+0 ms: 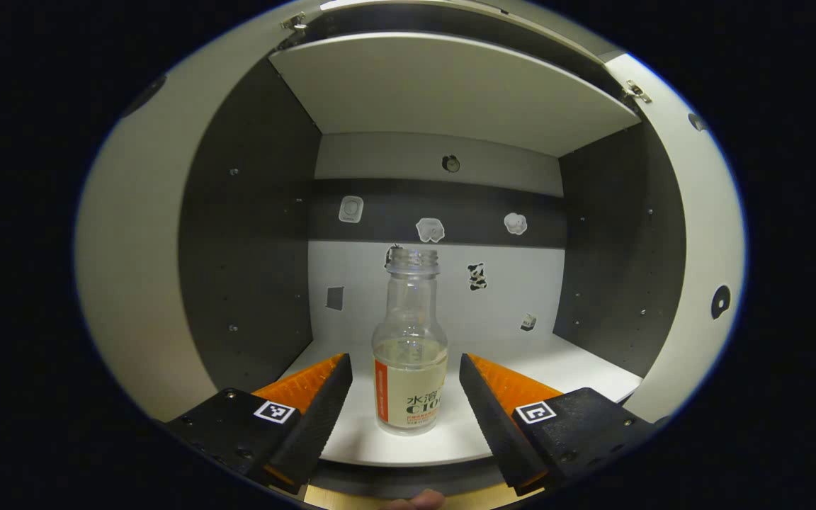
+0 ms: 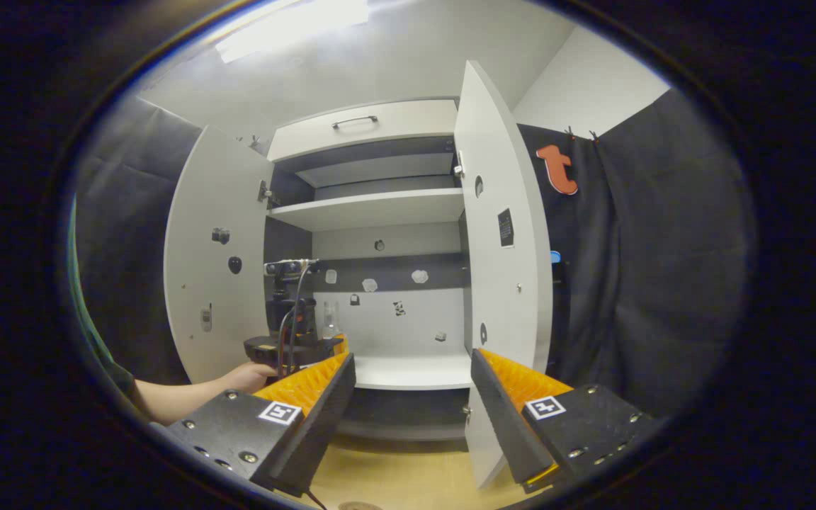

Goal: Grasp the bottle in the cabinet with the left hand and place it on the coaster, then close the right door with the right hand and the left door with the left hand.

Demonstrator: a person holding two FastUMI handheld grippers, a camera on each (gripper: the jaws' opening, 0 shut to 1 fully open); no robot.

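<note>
The clear, uncapped plastic bottle with a pale printed label [image 1: 410,340] stands upright on the white lower shelf of the cabinet [image 1: 578,368], near its front edge. The left claw [image 1: 405,386] is released, its fingers flanking the bottle at 9 and 3 o'clock without contact. The bottle holds a little liquid at most: expect it to be light, smooth, easily tipped and yielding under pressure. Grip the labelled lower body, not the narrow neck at 12 o'clock, with moderate force. In the right gripper view, the right claw [image 2: 413,386] is released, facing the open white right door [image 2: 500,283] at 2 o'clock.
</note>
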